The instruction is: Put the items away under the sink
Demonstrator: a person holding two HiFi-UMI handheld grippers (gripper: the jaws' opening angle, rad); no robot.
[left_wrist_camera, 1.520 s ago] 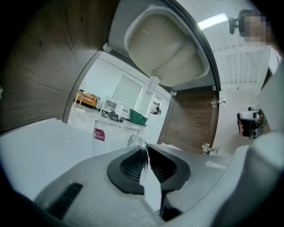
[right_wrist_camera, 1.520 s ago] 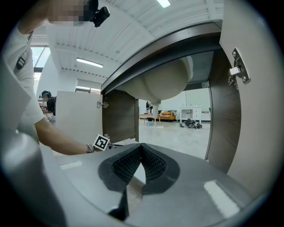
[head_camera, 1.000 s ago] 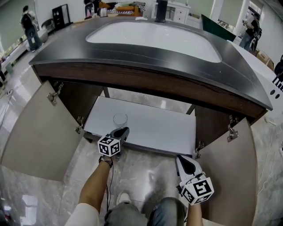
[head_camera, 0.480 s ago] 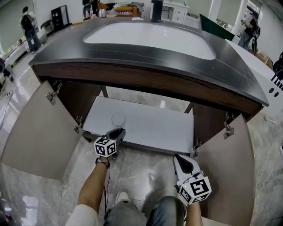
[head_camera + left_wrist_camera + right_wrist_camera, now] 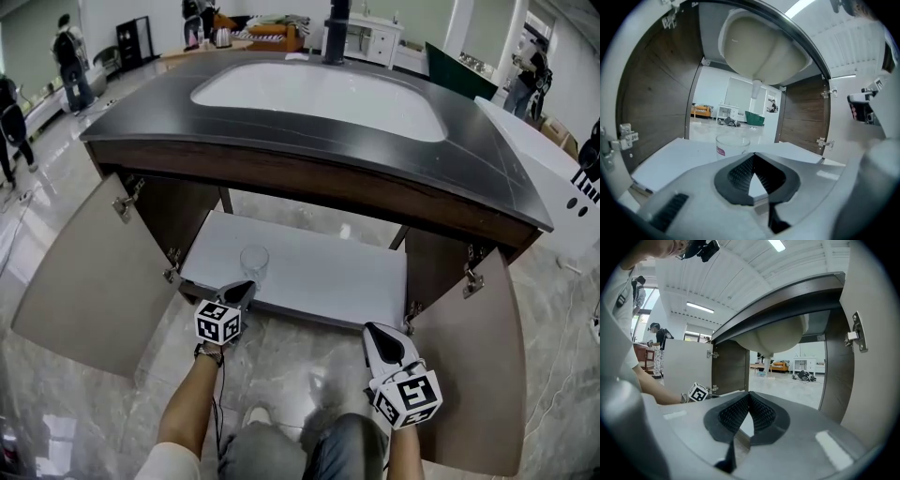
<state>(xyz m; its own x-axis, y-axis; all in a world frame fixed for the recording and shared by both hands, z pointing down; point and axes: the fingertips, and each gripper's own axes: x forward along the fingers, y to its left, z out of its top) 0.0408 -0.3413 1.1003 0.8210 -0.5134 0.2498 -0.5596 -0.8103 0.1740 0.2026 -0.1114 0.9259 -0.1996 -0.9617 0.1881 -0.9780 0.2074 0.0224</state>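
A clear drinking glass [image 5: 254, 261] stands upright on the white shelf [image 5: 328, 281] inside the open cabinet under the sink. My left gripper [image 5: 242, 289] sits just in front of the shelf's edge, a short way back from the glass and not touching it. Its jaws have just been closing and are now shut with nothing between them. In the left gripper view the glass [image 5: 732, 146] rises just beyond the closed tips of the left gripper [image 5: 753, 154]. My right gripper [image 5: 380, 335] hovers shut and empty over the floor near the cabinet's right side; the right gripper [image 5: 749, 393] holds nothing.
Both cabinet doors hang open, the left door [image 5: 94, 272] and the right door [image 5: 478, 366]. The dark countertop [image 5: 281, 131] with its white basin overhangs the shelf. The basin's underside and drain pipe [image 5: 756, 89] hang above the shelf. My knees and a shoe [image 5: 253, 417] are below.
The left gripper has pulled back from the glass toward me, and the glass stays standing on the shelf. The right gripper has hardly moved.
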